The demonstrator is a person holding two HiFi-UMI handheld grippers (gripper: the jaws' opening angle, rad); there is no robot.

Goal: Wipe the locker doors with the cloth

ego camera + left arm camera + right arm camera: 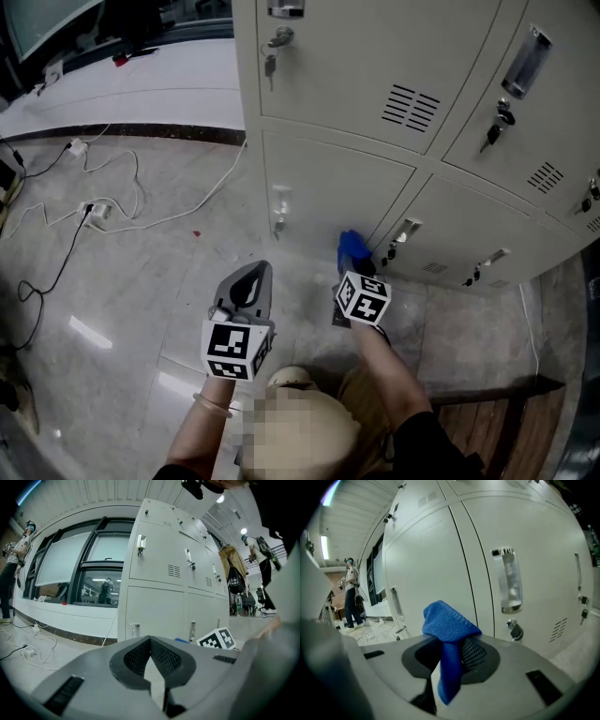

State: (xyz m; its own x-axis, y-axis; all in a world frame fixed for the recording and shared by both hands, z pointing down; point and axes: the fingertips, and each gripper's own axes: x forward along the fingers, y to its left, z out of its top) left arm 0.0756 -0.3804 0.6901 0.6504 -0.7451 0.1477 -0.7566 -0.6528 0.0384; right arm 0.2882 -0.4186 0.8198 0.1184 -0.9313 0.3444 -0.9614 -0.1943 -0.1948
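Beige locker doors [328, 192] fill the upper right of the head view, each with a handle and keyed lock. My right gripper [354, 255] is shut on a blue cloth [449, 629], which it holds close to the bottom-row door [429, 569], near the seam between two doors; I cannot tell if the cloth touches the metal. In the head view the blue cloth [352, 247] shows just above the gripper's marker cube. My left gripper [251, 274] hangs to the left over the floor, shut with nothing in it, pointing toward the lockers [159, 588].
White cables and a power strip [97, 212] lie on the tiled floor at left. A white ledge [131, 89] runs along the back wall. A wooden edge [497, 394] is at lower right. Other people stand far off [349, 592].
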